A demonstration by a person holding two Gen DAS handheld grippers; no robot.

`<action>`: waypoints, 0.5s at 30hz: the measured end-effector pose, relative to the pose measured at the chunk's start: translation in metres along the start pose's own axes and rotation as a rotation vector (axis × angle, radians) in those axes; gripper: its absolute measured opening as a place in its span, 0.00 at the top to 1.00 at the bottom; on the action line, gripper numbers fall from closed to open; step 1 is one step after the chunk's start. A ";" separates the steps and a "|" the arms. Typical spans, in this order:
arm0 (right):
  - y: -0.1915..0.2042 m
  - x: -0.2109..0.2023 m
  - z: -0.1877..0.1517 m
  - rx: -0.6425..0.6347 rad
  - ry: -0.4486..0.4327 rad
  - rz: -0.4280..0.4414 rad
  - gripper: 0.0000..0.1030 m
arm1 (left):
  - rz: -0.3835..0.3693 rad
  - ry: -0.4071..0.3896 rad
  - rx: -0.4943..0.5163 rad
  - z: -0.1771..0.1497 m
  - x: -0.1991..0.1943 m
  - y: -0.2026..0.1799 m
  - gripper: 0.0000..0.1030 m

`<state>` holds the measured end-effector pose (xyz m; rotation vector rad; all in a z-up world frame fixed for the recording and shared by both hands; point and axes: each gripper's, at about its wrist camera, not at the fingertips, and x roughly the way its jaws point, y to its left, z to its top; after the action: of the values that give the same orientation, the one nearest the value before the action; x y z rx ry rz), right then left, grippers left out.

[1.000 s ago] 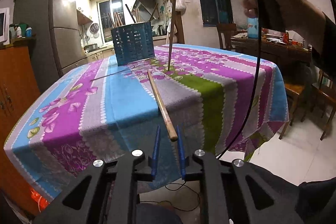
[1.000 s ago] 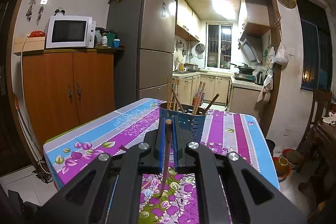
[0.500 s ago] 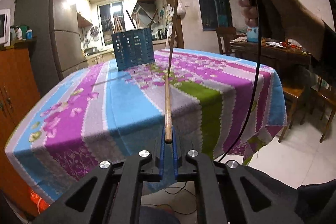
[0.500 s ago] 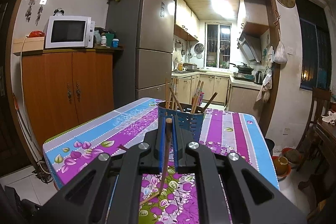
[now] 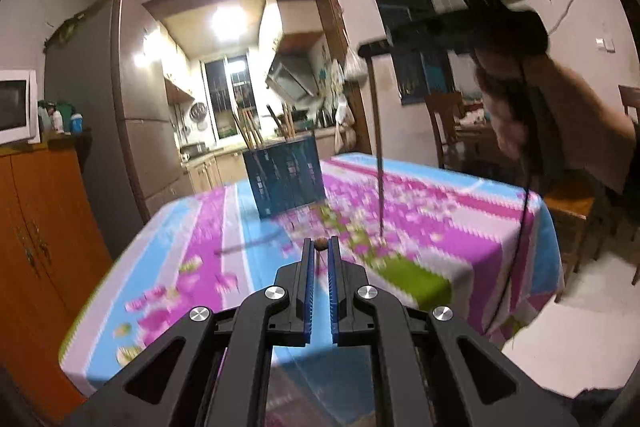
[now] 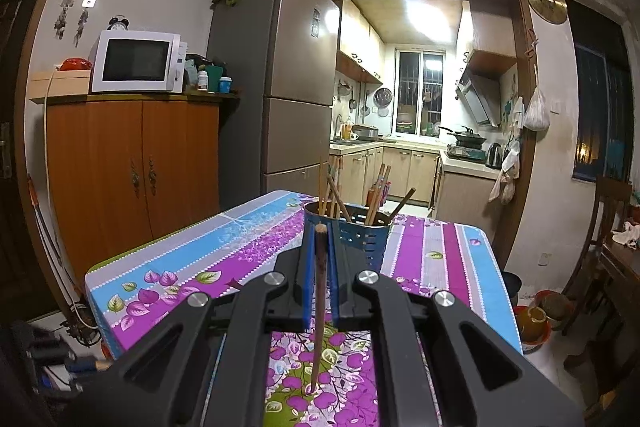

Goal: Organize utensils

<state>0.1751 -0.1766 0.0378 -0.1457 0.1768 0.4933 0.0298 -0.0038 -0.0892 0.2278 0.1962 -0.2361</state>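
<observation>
My left gripper (image 5: 319,245) is shut on a wooden chopstick (image 5: 319,244); I see only its round end between the blue pads, raised above the table. My right gripper (image 6: 319,227) is shut on a dark wooden chopstick (image 6: 319,311) that hangs upright, its tip just over the floral tablecloth (image 6: 200,267). From the left wrist view the right gripper (image 5: 370,50) holds that chopstick (image 5: 379,163) vertically, to the right of the blue perforated utensil holder (image 5: 286,179). The holder (image 6: 362,233) has several chopsticks standing in it.
A thin stick (image 5: 246,245) lies on the cloth left of the holder. A fridge (image 6: 276,99) and a wooden cabinet (image 6: 132,179) with a microwave (image 6: 136,61) stand left of the table. Wooden chairs (image 5: 444,127) and another table stand at the right.
My left gripper has closed on the chopstick that lay on the table and lifted it, so it now points away along the fingers. The right gripper still holds its chopstick upright.
</observation>
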 end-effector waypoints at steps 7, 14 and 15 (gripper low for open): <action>-0.003 0.003 0.010 0.000 -0.004 0.008 0.95 | -0.004 -0.058 -0.030 0.061 0.012 0.036 0.92; -0.005 0.007 0.021 0.003 -0.011 0.017 0.95 | -0.047 -0.051 -0.069 0.115 0.039 0.072 0.92; -0.006 0.008 0.023 0.007 -0.011 0.019 0.95 | -0.055 -0.046 -0.070 0.120 0.044 0.075 0.92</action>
<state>0.1874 -0.1739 0.0589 -0.1350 0.1692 0.5125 0.1105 0.0288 0.0305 0.1473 0.1648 -0.2882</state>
